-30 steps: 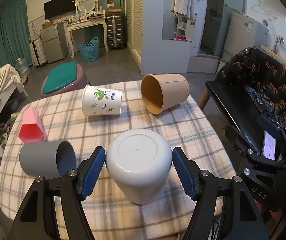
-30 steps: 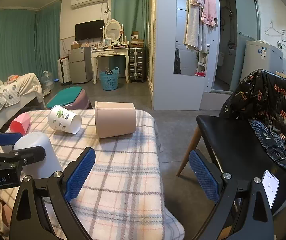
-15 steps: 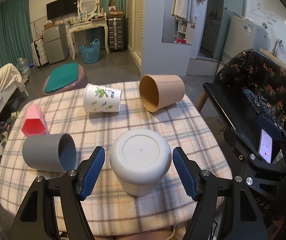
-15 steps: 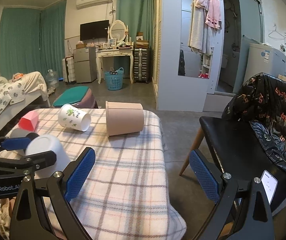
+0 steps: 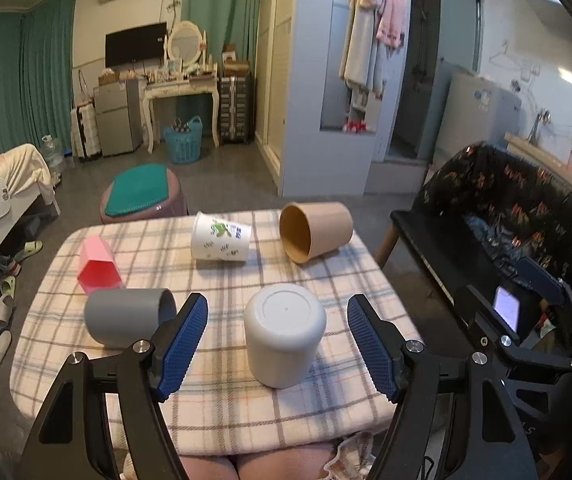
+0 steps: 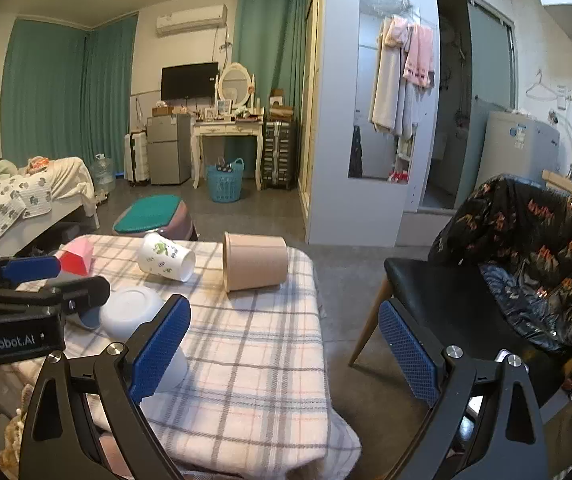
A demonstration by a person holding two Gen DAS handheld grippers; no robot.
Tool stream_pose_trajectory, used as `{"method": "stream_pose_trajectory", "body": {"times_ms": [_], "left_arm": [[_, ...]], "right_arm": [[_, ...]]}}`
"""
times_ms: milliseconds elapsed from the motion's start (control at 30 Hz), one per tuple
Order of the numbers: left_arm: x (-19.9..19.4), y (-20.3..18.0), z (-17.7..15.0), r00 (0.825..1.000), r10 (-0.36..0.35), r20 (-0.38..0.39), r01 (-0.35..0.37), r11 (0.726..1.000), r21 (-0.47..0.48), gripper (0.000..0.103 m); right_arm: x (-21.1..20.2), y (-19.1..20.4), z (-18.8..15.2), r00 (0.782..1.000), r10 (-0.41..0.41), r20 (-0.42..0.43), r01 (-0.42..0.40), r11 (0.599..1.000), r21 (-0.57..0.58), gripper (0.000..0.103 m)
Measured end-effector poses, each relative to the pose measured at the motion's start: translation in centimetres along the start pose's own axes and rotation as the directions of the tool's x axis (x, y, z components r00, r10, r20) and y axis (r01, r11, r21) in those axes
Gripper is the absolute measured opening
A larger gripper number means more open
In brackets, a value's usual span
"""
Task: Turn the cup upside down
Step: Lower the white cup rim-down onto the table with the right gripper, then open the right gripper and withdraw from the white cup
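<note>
Five cups are sitting on your checked table (image 5: pixel 214 408); the brown cup (image 5: pixel 317 230) and grey cup (image 5: pixel 126 316) are lying sideways, the white cup (image 5: pixel 284 334) is standing upside down between your left gripper (image 5: pixel 278 346) fingers, untouched, both grippers' jaws gaping, right gripper (image 6: pixel 286 354) hovering beside the table

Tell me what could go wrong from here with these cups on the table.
1. The white cup stands upside down near the front edge of the table; a bump from the open left gripper could tip it off.
2. The grey cup lies on its side beside the left finger and may roll if nudged.
3. The brown cup lies near the far right edge and could roll off.
</note>
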State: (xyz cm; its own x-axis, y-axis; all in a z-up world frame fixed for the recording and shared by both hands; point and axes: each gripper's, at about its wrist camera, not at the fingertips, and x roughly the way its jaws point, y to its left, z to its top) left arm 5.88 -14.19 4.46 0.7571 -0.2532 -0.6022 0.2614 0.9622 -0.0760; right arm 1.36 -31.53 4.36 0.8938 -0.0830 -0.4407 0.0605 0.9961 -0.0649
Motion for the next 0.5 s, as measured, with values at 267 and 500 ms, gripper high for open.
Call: {"method": "stream_pose_trajectory", "body": {"times_ms": [267,500], "left_arm": [[-4.9,1.3,-2.2,0.991,-0.009,0.131,0.012,1.0,-0.018,0.077],[-7.8,3.7,-5.0,0.966,0.047,0.253,-0.035,0.998,-0.053,0.089]], "right_arm": [[-4.7,1.6,-0.1,0.998,0.017,0.06,-0.016,1.0,-0.016,0.096],[-6.9,3.6,-1.6,0.995,0.066,0.069,-0.064,0.997,-0.034,0.096]]}}
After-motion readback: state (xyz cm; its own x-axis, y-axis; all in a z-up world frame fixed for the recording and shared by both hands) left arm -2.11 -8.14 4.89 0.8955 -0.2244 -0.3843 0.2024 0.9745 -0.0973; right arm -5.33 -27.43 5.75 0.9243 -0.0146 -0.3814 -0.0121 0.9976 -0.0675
